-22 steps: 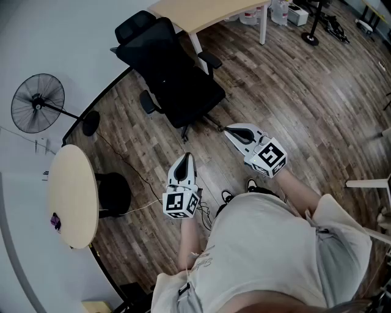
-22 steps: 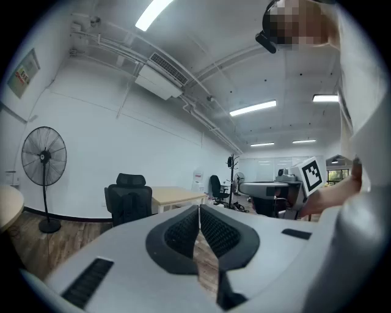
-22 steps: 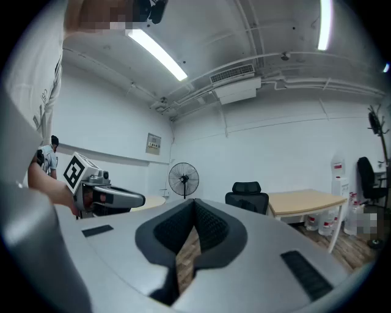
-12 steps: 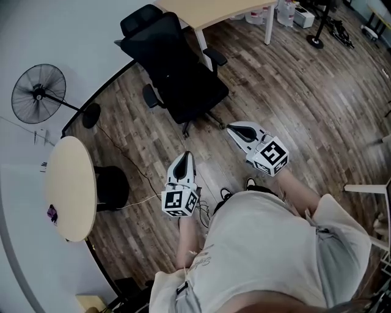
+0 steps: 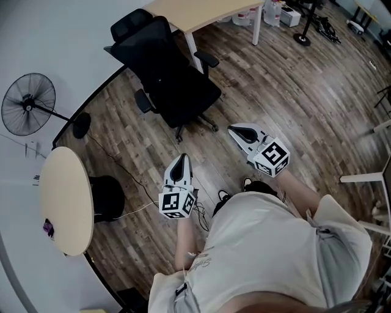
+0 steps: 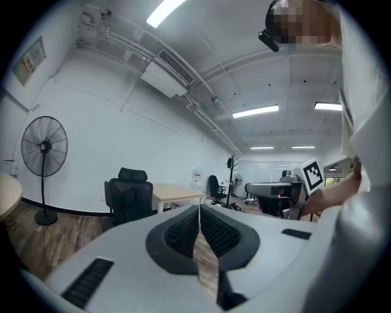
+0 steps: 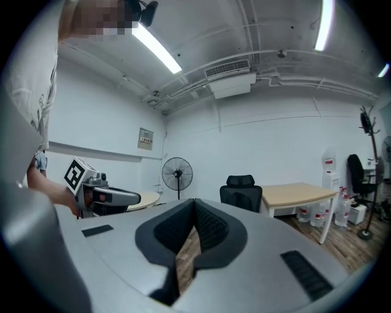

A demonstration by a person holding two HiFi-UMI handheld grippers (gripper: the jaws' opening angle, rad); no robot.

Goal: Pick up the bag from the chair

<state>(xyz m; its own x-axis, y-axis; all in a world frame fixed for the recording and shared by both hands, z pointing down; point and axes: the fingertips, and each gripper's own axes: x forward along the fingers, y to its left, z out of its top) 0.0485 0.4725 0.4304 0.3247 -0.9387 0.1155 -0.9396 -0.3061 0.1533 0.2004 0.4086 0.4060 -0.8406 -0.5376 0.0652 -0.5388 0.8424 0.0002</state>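
Observation:
A black office chair (image 5: 174, 79) stands on the wood floor ahead of me, by the wall; it also shows in the left gripper view as the chair (image 6: 128, 198) and in the right gripper view as the chair (image 7: 241, 194). I cannot make out a bag on its dark seat. My left gripper (image 5: 181, 158) is held in front of my body, shut and empty, well short of the chair. My right gripper (image 5: 233, 128) points toward the chair's base, also shut with nothing in it. Their jaws meet in the left gripper (image 6: 198, 208) and right gripper (image 7: 194, 202) views.
A standing fan (image 5: 27, 104) is by the curved wall at left. A round table (image 5: 67, 202) and a black bin (image 5: 107, 197) sit at lower left, with a cable across the floor. A wooden desk (image 5: 201, 12) stands behind the chair. White furniture legs (image 5: 366, 178) are at right.
The head view has swung slightly, so the chair sits a little further left in the picture. Both grippers stay shut and hold about the same place before my body.

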